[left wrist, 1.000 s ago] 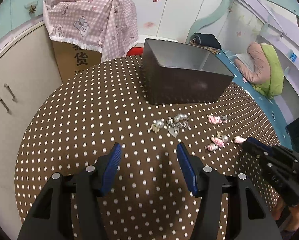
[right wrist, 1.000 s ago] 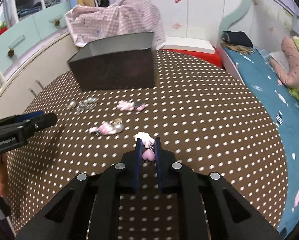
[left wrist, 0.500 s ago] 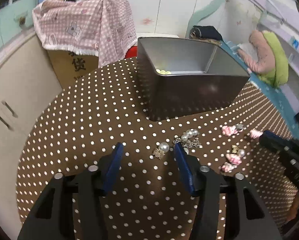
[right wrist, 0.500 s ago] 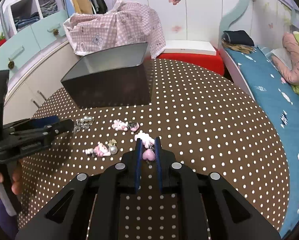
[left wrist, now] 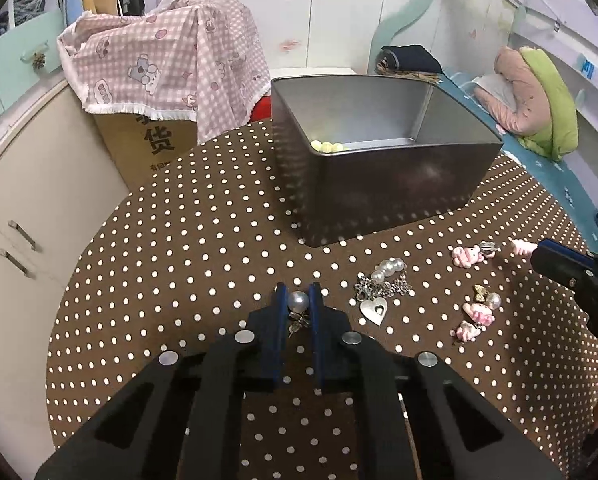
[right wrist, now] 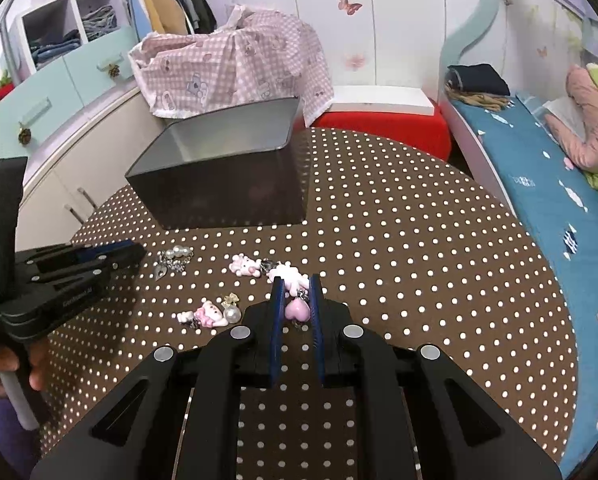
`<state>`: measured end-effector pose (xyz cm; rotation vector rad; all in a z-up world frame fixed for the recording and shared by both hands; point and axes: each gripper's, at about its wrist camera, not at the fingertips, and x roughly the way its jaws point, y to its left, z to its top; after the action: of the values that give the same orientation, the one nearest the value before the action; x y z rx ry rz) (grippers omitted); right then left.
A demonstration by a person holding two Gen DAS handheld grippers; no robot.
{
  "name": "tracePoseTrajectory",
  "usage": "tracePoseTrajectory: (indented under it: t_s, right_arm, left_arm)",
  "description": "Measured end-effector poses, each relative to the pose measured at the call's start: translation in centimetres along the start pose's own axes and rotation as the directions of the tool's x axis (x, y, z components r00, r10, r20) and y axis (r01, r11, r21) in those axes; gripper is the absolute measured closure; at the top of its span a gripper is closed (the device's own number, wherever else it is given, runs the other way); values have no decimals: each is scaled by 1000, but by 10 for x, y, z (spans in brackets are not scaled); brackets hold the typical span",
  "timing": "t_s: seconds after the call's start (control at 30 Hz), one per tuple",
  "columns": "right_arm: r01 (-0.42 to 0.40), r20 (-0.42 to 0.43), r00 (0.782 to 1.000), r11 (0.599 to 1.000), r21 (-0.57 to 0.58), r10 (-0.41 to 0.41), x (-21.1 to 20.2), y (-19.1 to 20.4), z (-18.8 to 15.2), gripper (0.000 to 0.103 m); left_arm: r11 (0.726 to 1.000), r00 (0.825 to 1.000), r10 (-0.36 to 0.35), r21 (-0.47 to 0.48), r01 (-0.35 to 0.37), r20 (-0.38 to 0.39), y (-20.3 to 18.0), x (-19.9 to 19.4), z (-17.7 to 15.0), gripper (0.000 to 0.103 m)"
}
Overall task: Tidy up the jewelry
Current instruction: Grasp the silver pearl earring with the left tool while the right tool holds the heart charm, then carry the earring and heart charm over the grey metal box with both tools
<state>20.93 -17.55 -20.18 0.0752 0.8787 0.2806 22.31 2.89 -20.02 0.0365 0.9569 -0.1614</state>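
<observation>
With your left gripper (left wrist: 297, 304) clamped on the pearl earring (left wrist: 298, 301) and the right gripper (right wrist: 296, 300) gripping the pink heart charm (right wrist: 297, 309), lift both straight up before crossing to the tin (left wrist: 451, 176).

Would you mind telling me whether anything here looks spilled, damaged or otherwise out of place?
Nothing looks damaged. Several jewelry pieces lie loose on the dotted tablecloth rather than in the metal box: a pearl and heart chain and pink charms. That fits sorting under way.
</observation>
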Motion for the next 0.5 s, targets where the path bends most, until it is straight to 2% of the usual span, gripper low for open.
tracePoseTrajectory:
  t_s: [0.1, 0.3, 0.5]
  right_arm:
    - [1, 14, 1000, 1000, -5, -1, -7, 1, 2, 90]
    - [2, 48, 999, 1000, -27, -1, -21, 7, 14, 90]
    - [-3, 88, 996, 999, -49, 7, -32, 18, 37, 90]
  left_arm:
    - [999, 999, -38, -22, 39, 8, 5, -7, -2, 94]
    - [998, 996, -60, -28, 62, 73, 5, -38, 2, 94]
    - [988, 980, -143, -35, 149, 140, 4, -71, 22, 94]
